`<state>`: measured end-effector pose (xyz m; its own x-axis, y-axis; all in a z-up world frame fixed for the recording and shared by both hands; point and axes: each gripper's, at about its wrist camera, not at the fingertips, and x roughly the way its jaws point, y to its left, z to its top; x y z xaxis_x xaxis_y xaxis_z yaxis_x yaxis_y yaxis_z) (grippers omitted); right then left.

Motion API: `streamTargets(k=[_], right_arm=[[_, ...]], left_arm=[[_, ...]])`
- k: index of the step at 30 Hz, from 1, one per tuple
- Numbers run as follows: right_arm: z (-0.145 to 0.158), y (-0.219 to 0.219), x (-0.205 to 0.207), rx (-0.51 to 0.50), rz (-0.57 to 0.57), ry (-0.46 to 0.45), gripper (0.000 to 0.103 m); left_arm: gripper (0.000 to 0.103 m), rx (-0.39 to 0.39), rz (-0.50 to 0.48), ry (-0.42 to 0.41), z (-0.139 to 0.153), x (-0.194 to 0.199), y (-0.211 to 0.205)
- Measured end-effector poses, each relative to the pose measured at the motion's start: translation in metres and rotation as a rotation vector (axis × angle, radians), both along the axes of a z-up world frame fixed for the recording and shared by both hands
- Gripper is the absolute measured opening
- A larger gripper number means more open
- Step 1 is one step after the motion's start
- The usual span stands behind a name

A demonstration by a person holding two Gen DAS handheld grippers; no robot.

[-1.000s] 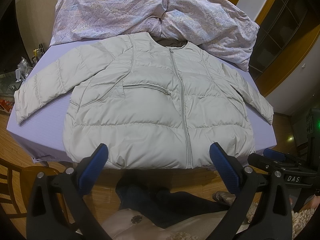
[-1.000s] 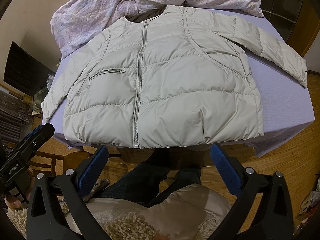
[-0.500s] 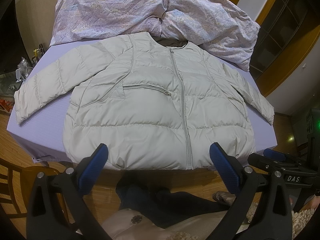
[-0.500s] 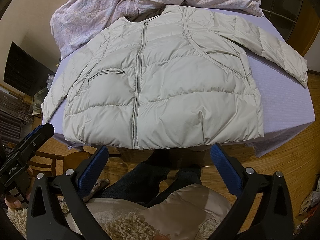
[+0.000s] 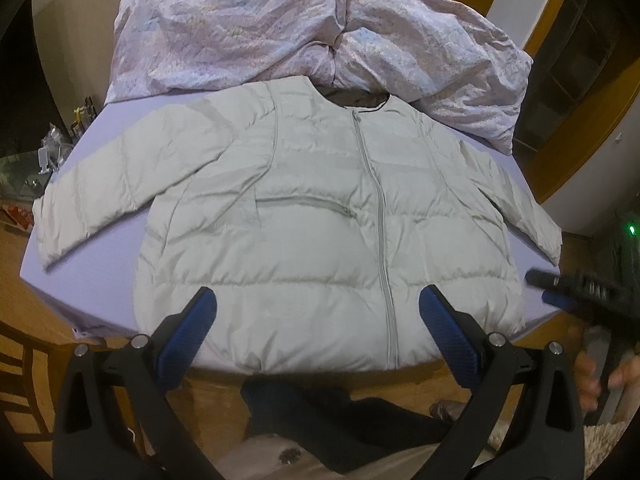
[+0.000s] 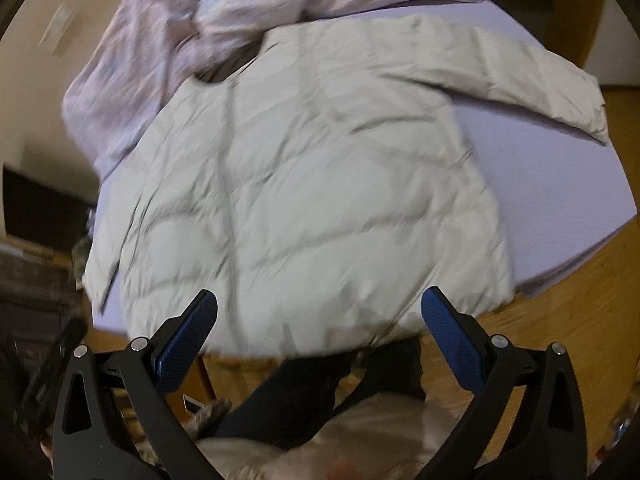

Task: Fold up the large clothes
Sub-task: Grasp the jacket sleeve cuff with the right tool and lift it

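Note:
A pale grey-green puffer jacket (image 5: pixel 312 216) lies flat and zipped, front up, sleeves spread, on a lilac-covered table (image 5: pixel 112 240). It also shows in the blurred right wrist view (image 6: pixel 304 200). My left gripper (image 5: pixel 318 312) is open and empty, held over the jacket's near hem. My right gripper (image 6: pixel 319 312) is open and empty, over the hem toward the right side; it also shows at the right edge of the left wrist view (image 5: pixel 576 288). The right sleeve (image 6: pixel 532 80) reaches to the far right.
A crumpled floral duvet (image 5: pixel 304 28) is heaped at the table's far side behind the collar. The person's dark-trousered legs (image 5: pixel 332 408) are below the near edge. A wooden chair (image 5: pixel 24 364) stands at the lower left. Wooden floor (image 6: pixel 568 332) surrounds the table.
Both grippers have moved forward toward the jacket, which now looks larger. The right gripper has swung quickly to the right, blurring its view. Both stay open.

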<state>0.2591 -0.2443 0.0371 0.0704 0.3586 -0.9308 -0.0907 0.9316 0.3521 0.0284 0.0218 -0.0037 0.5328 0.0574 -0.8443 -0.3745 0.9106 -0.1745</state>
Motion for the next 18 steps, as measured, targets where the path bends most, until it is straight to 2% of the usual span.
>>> streamTargets(k=[3, 5, 6, 9, 11, 18], right_arm=[[-0.014, -0.032, 0.035, -0.045, -0.115, -0.034, 0.102], [-0.025, -0.056, 0.054, -0.054, -0.199, -0.024, 0.102], [-0.036, -0.076, 0.066, -0.035, -0.28, 0.003, 0.102], [-0.063, -0.128, 0.089, 0.063, -0.482, 0.08, 0.094], [-0.077, -0.156, 0.096, 0.117, -0.595, 0.106, 0.086], [-0.103, -0.226, 0.111, 0.164, -0.893, 0.052, 0.07]], left_arm=[[0.101, -0.006, 0.001, -0.004, -0.001, 0.01, 0.005], [0.101, -0.008, 0.006, -0.008, -0.001, 0.017, 0.008], [0.101, -0.008, 0.011, -0.011, -0.001, 0.02, 0.01], [0.101, -0.01, 0.025, -0.011, -0.002, 0.029, 0.016], [0.101, -0.016, 0.033, -0.007, -0.004, 0.033, 0.021], [0.101, -0.044, 0.054, 0.013, -0.011, 0.046, 0.034]])
